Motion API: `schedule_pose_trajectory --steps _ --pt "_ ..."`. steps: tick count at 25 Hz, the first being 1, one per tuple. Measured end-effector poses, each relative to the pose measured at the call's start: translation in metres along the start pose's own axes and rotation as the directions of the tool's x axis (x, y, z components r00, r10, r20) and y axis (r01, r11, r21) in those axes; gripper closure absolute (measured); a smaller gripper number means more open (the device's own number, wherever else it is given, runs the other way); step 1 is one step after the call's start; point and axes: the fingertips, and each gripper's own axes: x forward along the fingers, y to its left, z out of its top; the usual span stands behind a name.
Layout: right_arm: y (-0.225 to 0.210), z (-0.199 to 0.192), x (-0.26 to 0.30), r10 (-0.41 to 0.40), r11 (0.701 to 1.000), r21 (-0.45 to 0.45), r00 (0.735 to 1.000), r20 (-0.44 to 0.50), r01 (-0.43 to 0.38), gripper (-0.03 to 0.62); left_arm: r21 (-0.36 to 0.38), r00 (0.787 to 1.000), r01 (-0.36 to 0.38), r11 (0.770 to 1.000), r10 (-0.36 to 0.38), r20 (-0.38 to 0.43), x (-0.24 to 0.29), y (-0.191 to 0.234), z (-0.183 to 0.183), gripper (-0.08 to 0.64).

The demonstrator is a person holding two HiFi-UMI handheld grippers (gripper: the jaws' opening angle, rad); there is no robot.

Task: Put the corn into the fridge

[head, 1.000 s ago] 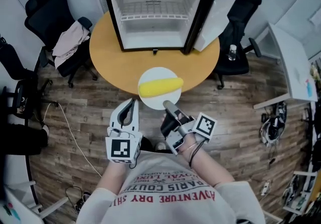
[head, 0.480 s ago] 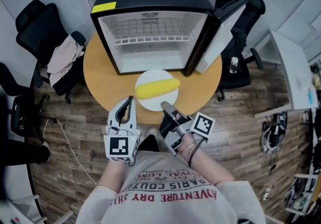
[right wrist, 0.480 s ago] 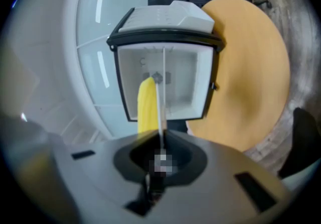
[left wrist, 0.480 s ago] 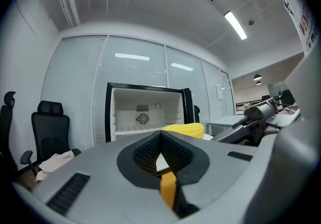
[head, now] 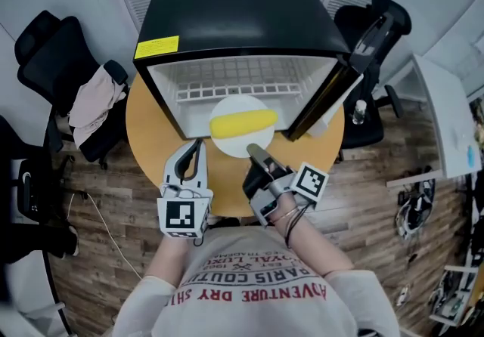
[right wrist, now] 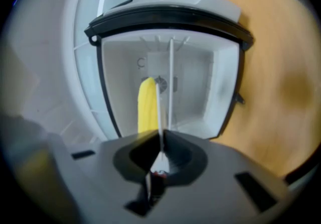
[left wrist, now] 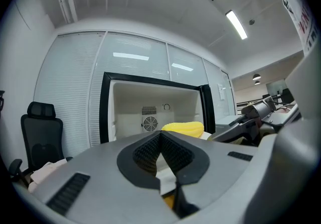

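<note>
Black mini fridge [head: 234, 3] with a white inside stands on a round wooden table [head: 147, 128]. Its door [head: 333, 94] is swung wide to the right, and a wire shelf crosses the cavity. Black office chairs [head: 45, 48] ring the table on a wood-plank floor [head: 98, 252]; a pale cloth [head: 91, 101] is draped over the one at left.

At the fridge's mouth a white round plate [head: 238, 105] is held out level. In the head view its far edge lies over the front of the fridge's floor, though I cannot tell whether it has crossed the threshold. On the plate lies the yellow cob of corn [head: 243, 122], set crosswise to the opening.

The right gripper [head: 253, 151] grips the plate by its near rim. It is rolled on its side, so in the right gripper view the plate is a thin white line running edge-on from the pinched jaws toward the fridge, with the corn just to its left.

The left gripper [head: 198, 145] is level beside it, just left of the plate and apart from it. Its jaws are closed tip to tip on nothing — the corn and the open fridge show beyond them.
</note>
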Motion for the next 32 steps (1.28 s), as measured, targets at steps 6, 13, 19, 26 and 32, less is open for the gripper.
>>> schedule_pose_trajectory --steps 6,13,19,26,32 --pt "-0.002 0.020 0.025 -0.039 0.999 -0.015 0.999 0.002 0.039 0.554 0.009 1.000 -0.025 1.000 0.025 0.005 0.015 0.010 0.000 0.535" --pt "-0.008 0.040 0.054 -0.060 0.998 -0.010 0.998 -0.008 0.060 0.552 -0.012 0.998 -0.064 0.998 0.063 -0.022 0.031 0.015 -0.008 0.535" --pt "-0.013 0.050 0.073 -0.066 0.998 0.000 0.998 -0.019 0.066 0.551 -0.007 0.995 -0.092 0.996 0.091 -0.038 0.043 0.022 -0.014 0.535" --pt "-0.014 0.056 0.094 -0.067 0.998 0.009 0.998 -0.014 0.067 0.551 -0.030 0.991 -0.119 0.992 0.116 -0.072 0.053 0.033 -0.025 0.535" --pt "-0.010 0.062 0.108 -0.058 0.998 0.031 0.998 -0.002 0.058 0.544 -0.041 0.988 -0.128 0.991 0.123 -0.095 0.062 0.042 -0.034 0.535"
